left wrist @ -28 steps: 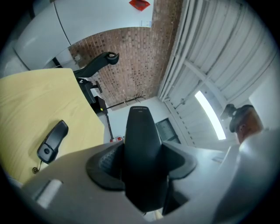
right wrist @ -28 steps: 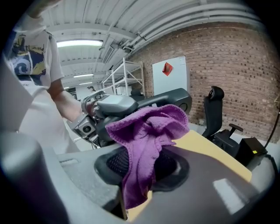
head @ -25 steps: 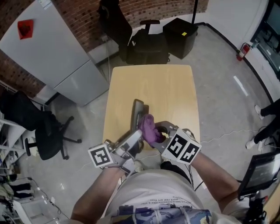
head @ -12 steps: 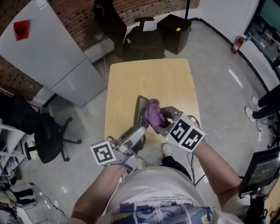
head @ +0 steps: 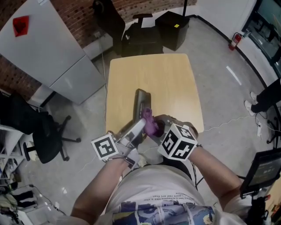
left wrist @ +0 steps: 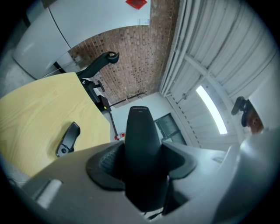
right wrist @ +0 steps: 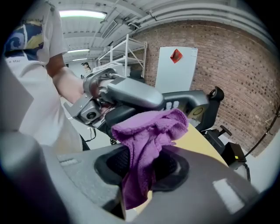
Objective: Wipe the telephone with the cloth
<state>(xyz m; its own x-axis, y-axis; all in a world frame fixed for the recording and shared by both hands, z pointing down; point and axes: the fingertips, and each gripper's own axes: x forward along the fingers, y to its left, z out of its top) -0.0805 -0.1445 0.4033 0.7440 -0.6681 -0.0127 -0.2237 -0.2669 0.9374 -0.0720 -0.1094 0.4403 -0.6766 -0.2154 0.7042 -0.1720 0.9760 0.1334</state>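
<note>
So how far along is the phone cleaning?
Pickup looks done: the left gripper clamps the telephone, the right gripper clamps the purple cloth. In hand: the cloth lies against the telephone's side. Left: its far end shows no cloth on it; how much is wiped I cannot tell.

Industrial-style lab or workshop space.
Bare brick wall (head: 74,11), polished concrete floor (head: 219,88), rolling office chair (head: 46,136), fire extinguisher (head: 235,40) and metal shelving (right wrist: 124,54) surround one wooden desk (head: 153,79).

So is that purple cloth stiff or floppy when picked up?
Probably floppy: the purple cloth bunches and droops where the right tongs pinch it. Likely light, since a small pinch holds it. Its fuzzy weave looks unlikely to slip.
</note>
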